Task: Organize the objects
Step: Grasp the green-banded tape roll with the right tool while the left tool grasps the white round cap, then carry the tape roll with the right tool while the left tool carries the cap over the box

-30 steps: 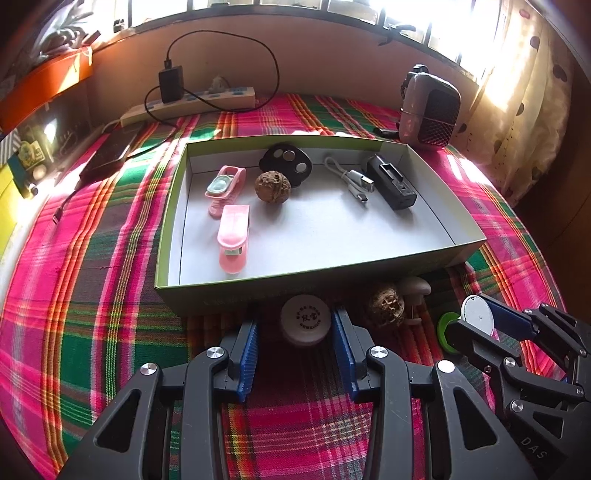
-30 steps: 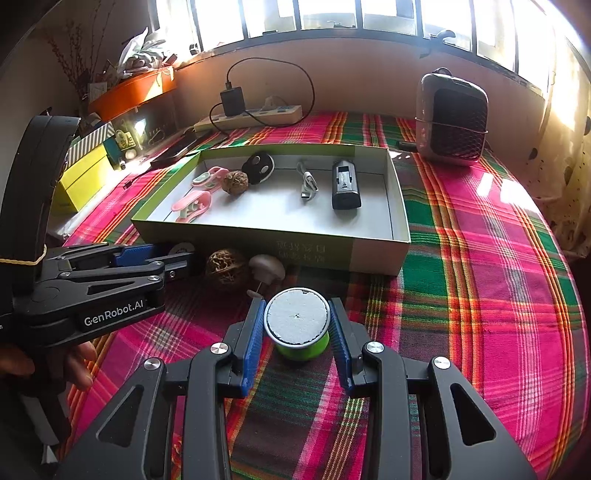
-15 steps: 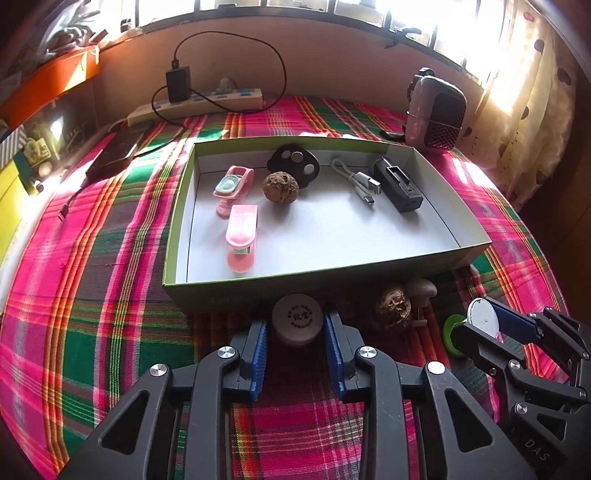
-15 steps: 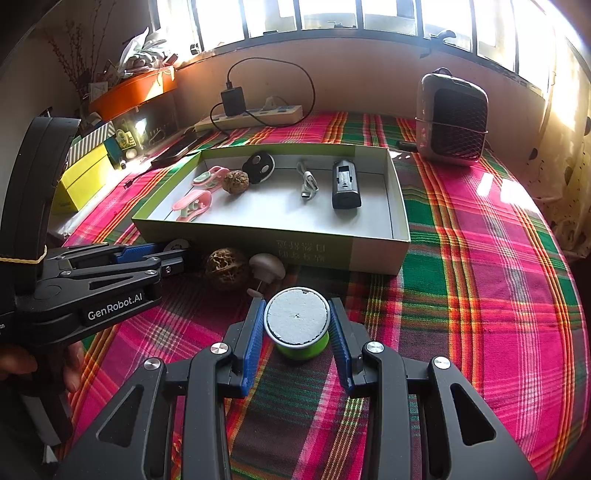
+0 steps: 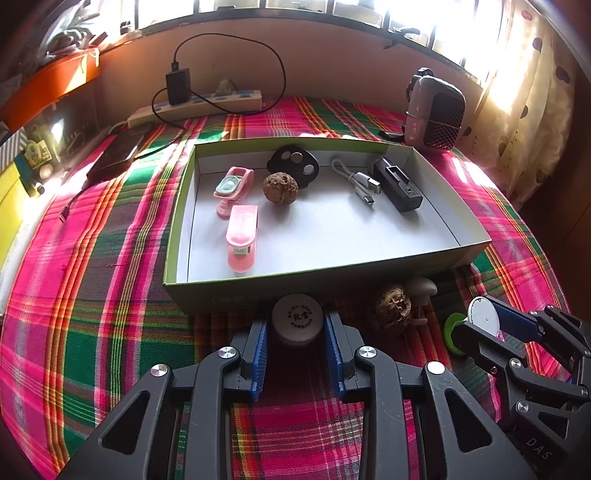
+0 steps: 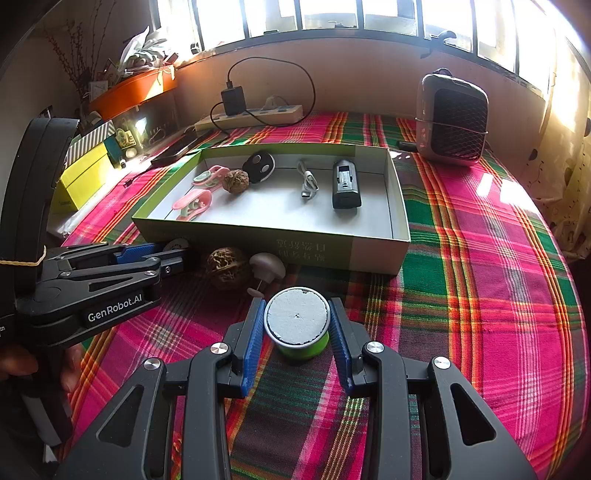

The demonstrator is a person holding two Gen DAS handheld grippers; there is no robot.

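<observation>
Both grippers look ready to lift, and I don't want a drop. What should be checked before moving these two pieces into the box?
1. Left gripper closed on the round jar: ok, pads touch both sides.
2. Right gripper closed on the green tub: ok.
3. Free floor space in the box: ok, near half is bare.
4. Walnut and mushroom knob clear of both grips: ok.
5. Grip firmness: cannot tell.

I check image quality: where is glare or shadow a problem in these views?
Left wrist view: window blown out, round tin in the box's shadow. Right wrist view: sun patch on cloth, box interior evenly lit; both edges bend from fisheye.
</observation>
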